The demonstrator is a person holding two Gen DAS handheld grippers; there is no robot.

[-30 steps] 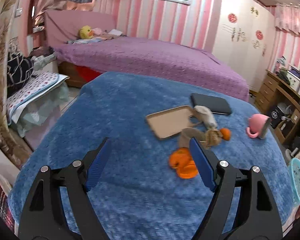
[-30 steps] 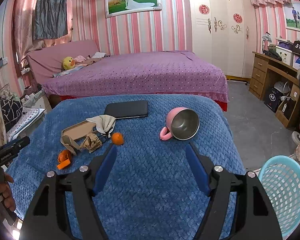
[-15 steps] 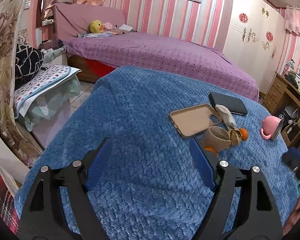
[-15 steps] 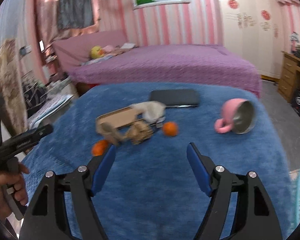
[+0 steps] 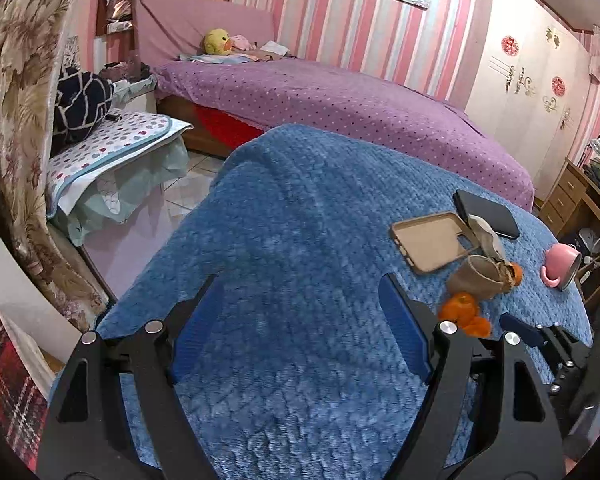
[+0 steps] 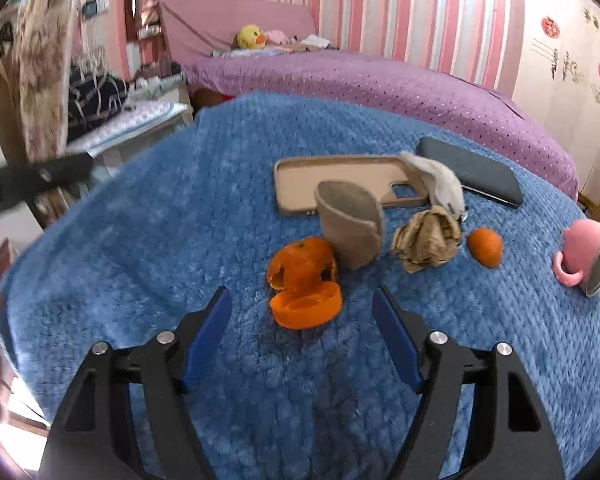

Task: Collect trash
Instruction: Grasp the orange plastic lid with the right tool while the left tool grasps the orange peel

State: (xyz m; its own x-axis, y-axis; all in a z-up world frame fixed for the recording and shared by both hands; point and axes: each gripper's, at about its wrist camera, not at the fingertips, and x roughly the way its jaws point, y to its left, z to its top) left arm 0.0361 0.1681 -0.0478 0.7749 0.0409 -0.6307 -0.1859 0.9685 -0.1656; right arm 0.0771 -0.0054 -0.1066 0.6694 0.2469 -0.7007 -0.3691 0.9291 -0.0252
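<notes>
As the right hand-held gripper [image 6: 300,332], jaws just narrowed but empty, neared the orange peel [image 6: 304,280], a lower, centred closing was needed.

The pink mug [image 6: 586,254] is cut by the right edge.

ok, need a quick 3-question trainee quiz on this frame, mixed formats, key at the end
1. True or false: the right gripper already grips the orange peel.
2. Which item lies nearest the right gripper's fingers? A) pink mug B) orange peel C) black phone
3. Fill in: the grey cloth drapes over one end of the tan ____.

Key: 1 false, both fingers stand apart with the peel just ahead of them, untouched. 2 B. 3 phone case.
</notes>
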